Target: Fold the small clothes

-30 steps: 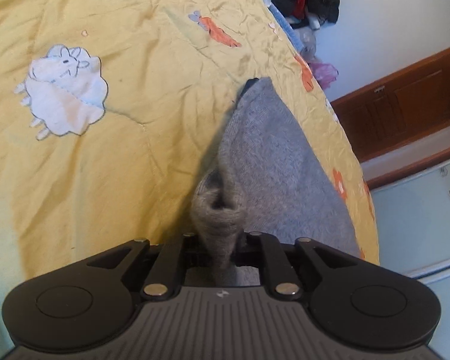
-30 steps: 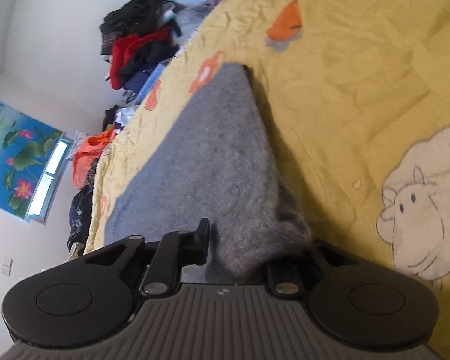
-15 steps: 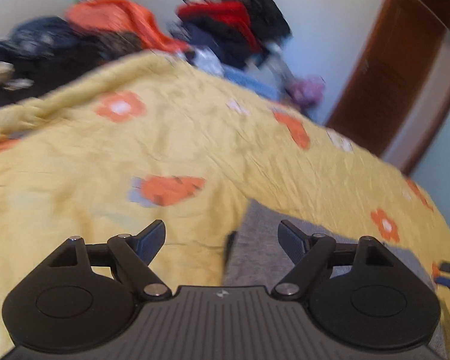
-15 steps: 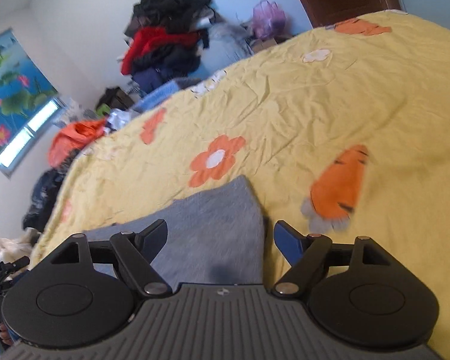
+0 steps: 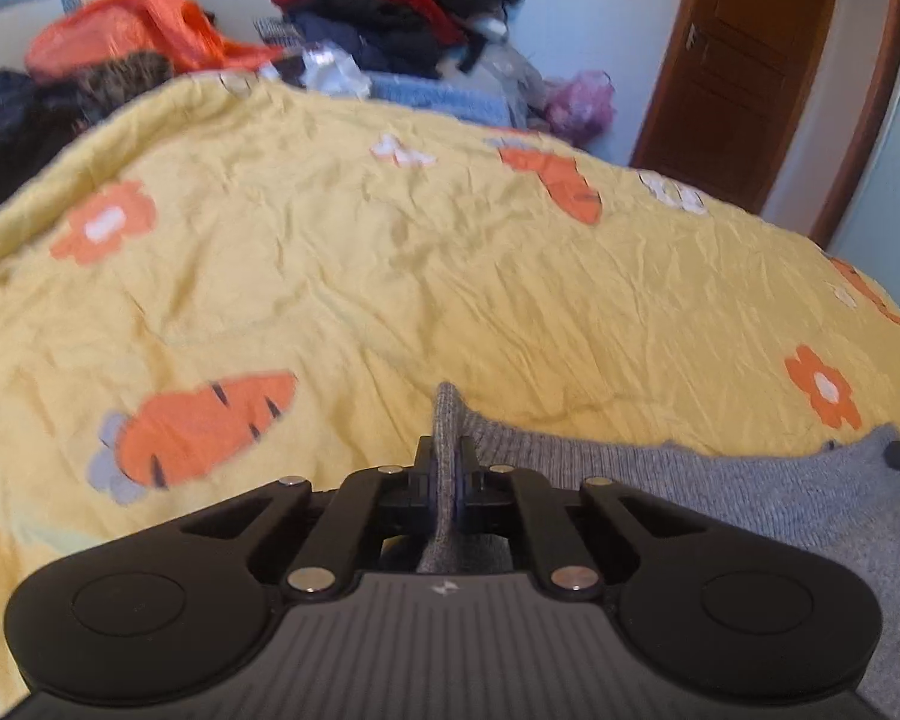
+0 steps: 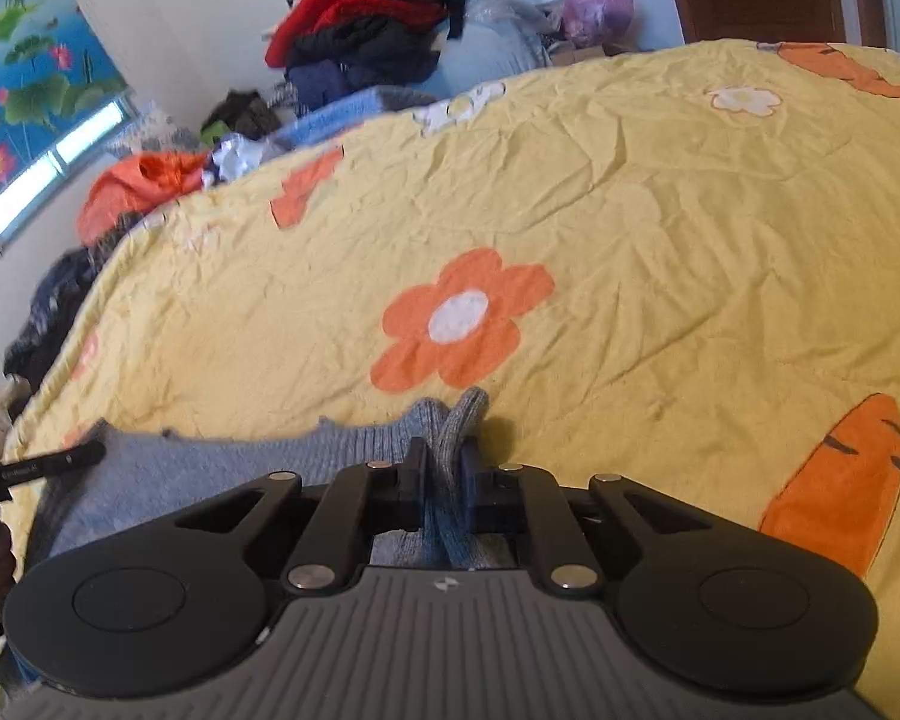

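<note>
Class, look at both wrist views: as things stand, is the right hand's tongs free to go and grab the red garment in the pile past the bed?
Probably not: the right tongs have just closed on the grey knit, and the red garment lies beyond the yellow quilt.

no legible text, labels or numbers

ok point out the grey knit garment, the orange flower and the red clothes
grey knit garment (image 6: 210, 468), right wrist view, flat part
orange flower (image 6: 459, 327), right wrist view, white centre
red clothes (image 6: 342, 6), right wrist view, top fold
</note>
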{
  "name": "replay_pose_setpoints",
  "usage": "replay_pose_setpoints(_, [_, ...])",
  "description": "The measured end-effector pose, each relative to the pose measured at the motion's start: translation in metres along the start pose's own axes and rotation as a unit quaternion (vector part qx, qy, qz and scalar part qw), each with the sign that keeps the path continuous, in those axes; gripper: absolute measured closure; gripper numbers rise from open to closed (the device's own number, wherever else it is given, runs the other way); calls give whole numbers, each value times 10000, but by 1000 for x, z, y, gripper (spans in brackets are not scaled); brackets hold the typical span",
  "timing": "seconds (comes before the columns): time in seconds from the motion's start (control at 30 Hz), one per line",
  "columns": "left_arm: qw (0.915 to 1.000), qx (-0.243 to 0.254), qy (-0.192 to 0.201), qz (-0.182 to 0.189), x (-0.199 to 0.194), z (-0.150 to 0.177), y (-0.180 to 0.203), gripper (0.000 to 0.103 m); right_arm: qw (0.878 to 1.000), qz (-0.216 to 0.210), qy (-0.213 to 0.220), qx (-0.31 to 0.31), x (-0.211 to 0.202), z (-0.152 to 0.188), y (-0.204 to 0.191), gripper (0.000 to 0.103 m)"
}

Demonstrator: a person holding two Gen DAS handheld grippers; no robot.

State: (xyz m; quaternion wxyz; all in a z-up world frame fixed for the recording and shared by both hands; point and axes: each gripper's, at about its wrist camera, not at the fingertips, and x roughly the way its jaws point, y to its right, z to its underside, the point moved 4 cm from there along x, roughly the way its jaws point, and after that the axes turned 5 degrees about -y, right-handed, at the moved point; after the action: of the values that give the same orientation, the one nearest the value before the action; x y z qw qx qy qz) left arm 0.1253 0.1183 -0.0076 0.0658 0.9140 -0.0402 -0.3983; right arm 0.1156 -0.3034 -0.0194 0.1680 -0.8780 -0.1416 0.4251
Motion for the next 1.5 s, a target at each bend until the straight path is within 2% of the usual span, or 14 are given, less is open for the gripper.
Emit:
replay_pose_setpoints(0.07, [9999,-130,79,-79,-1,-4,-8,98,9993,-76,244,255,-9,-4,9,84])
replay_pose_setpoints(0.13, [9993,-105,-224,-291,14,2,-12,98,9987,-75,171,473,-3,-1,20,84])
replay_pose_setpoints(0.2, [9991,17,-103,-412,16,8,-11,97,9990,-19,101,433,7,6,21,84])
replay_pose_setpoints(0.23, [9987,32,-83,-510,13,8,-9,94,9990,46,123,422,7,7,20,81])
replay_pose_setpoints(0.33, [9952,163,332,-905,-19,7,1,93,9974,162,232,666,-8,6,17,55])
replay_pose_setpoints(0.4, [9902,182,772,-1151,-48,9,13,87,9957,397,660,518,-31,7,9,55])
replay_pose_setpoints(0.53, [9912,453,1010,-733,-62,19,56,58,9946,356,976,-85,-50,21,-40,54])
replay_pose_setpoints(0.63, [9937,718,586,-624,-33,31,78,57,9924,671,756,-705,-26,34,-68,42])
replay_pose_setpoints(0.7, [9939,803,155,-740,-10,44,75,56,9914,1014,475,-681,-5,40,-63,43])
replay_pose_setpoints(0.87, [9966,551,283,-547,-5,50,53,51,9873,1053,769,-905,0,59,-42,44])
replay_pose_setpoints(1.07, [9945,580,278,-823,-3,44,57,47,9818,1307,727,-1168,4,60,-53,40])
replay_pose_setpoints(1.17, [9913,613,373,-1100,-32,52,61,49,9828,1487,778,-771,-15,60,-59,42])
replay_pose_setpoints(1.3, [9942,718,328,-729,-64,73,75,49,9838,930,1183,-979,-57,79,-94,31])
replay_pose_setpoints(1.5, [9966,499,162,-639,-56,92,72,46,9775,1467,584,-1397,-32,106,-97,30])
